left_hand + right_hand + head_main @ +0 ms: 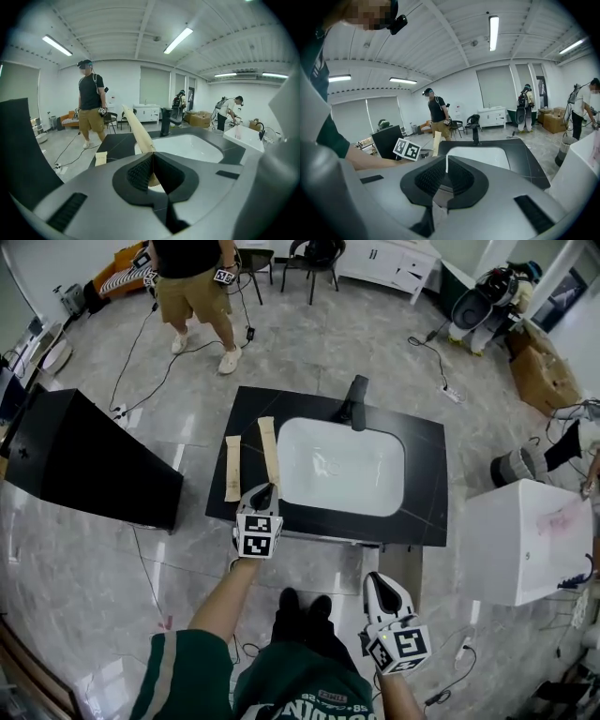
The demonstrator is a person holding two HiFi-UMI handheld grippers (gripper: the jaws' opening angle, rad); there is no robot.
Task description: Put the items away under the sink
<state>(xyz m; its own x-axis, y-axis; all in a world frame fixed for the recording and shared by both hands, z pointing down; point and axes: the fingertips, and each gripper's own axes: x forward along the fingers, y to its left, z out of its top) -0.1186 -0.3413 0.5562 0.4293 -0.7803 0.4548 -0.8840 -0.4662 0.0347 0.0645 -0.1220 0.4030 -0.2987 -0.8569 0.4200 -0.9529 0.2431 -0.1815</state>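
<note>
- Two tan paper strips: loose strip (232,468) on black counter (422,474), at nine o'clock of held strip (269,448).
- Two grippers: left gripper (266,490) clamped on held strip's near end; right gripper (373,579) closed, empty.

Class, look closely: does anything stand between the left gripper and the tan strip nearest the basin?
Nothing visible does. The left gripper is shut on the near end of the tan strip, which runs away from it alongside the white basin.

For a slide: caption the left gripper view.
Left hand-held gripper shut on a tan sleeve beside the white sink; a second sleeve lies on the black countertop.
</note>
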